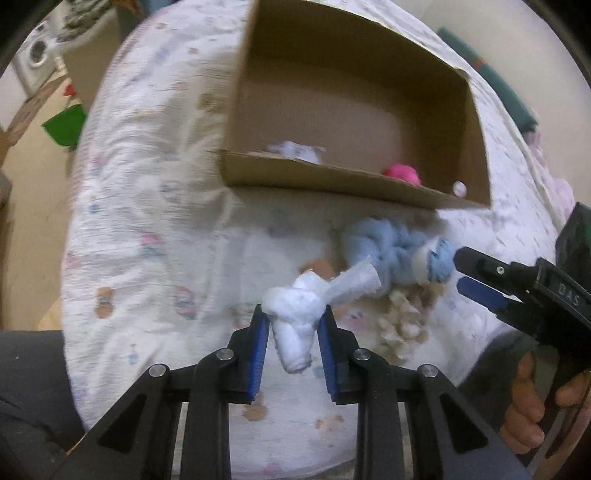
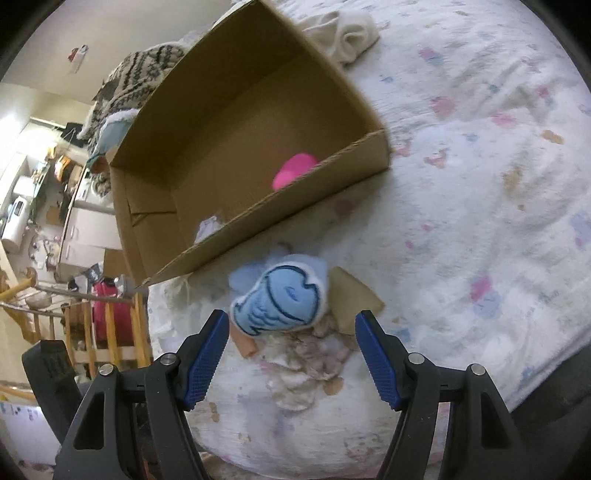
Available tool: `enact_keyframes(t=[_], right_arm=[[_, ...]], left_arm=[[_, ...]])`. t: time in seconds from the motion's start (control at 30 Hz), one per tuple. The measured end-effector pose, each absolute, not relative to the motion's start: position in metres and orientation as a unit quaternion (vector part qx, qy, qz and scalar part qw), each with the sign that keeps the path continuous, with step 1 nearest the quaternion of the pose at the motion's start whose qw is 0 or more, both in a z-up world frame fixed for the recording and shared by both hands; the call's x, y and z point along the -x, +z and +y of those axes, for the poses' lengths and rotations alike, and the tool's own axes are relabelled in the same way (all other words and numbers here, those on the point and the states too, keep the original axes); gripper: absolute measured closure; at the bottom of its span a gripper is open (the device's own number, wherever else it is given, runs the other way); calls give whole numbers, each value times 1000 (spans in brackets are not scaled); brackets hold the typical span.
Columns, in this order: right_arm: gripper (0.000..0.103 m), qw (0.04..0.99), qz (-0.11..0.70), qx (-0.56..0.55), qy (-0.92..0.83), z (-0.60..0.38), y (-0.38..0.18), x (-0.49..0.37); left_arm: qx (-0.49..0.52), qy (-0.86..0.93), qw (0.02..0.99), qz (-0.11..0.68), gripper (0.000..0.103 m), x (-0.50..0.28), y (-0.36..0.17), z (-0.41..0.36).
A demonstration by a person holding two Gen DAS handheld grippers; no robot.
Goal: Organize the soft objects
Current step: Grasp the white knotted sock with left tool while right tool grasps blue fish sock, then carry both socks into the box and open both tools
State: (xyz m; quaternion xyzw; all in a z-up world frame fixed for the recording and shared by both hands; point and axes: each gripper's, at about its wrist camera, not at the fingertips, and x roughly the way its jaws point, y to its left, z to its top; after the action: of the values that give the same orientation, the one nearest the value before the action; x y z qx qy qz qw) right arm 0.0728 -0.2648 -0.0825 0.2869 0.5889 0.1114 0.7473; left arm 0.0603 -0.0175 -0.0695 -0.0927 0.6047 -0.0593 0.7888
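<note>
Now the left gripper (image 1: 293,321) squeezes the white sock (image 1: 295,314); lift it gently toward the box (image 1: 332,181) at 12 o'clock, while the right gripper (image 2: 291,325) waits wide open.

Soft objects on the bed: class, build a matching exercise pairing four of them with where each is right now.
Things:
1. white knotted cloth
2. pink soft object
3. light blue plush
4. cream folded cloth

Places:
A. inside the cardboard box
B. between the left hand-held gripper fingers
C. on the quilt beyond the box
D. on the quilt before the open right hand-held gripper

Pairs: 1-B, 2-A, 3-D, 4-C
</note>
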Motion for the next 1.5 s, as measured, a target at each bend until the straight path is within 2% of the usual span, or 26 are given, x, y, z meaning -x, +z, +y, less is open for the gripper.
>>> enact_keyframes(t=[0.3, 0.33, 0.37, 0.43, 0.5, 0.6, 1.17, 1.5], right_arm=[[28, 758, 613, -190, 115, -227, -95, -99], [30, 764, 611, -174, 115, -222, -95, -100], [37, 771, 607, -156, 113, -219, -94, -99], [43, 778, 604, -127, 112, -214, -94, -98], [51, 783, 599, -125, 115, -213, -91, -97], [57, 791, 582, -137, 133, -218, -80, -91], [60, 826, 492, -180, 209, -230, -5, -55], [60, 862, 424, -181, 210, -248, 39, -72]], left_arm=[[112, -29, 809, 577, 79, -63, -50, 7], [111, -28, 811, 574, 79, -62, -47, 9], [110, -26, 813, 571, 79, -62, -46, 9], [108, -26, 814, 571, 79, -63, -47, 7], [106, -23, 813, 572, 79, -64, -49, 7], [101, -16, 814, 572, 79, -65, -52, 7], [86, 11, 832, 547, 79, -60, -32, 16], [52, -5, 866, 498, 79, -87, 18, 4]])
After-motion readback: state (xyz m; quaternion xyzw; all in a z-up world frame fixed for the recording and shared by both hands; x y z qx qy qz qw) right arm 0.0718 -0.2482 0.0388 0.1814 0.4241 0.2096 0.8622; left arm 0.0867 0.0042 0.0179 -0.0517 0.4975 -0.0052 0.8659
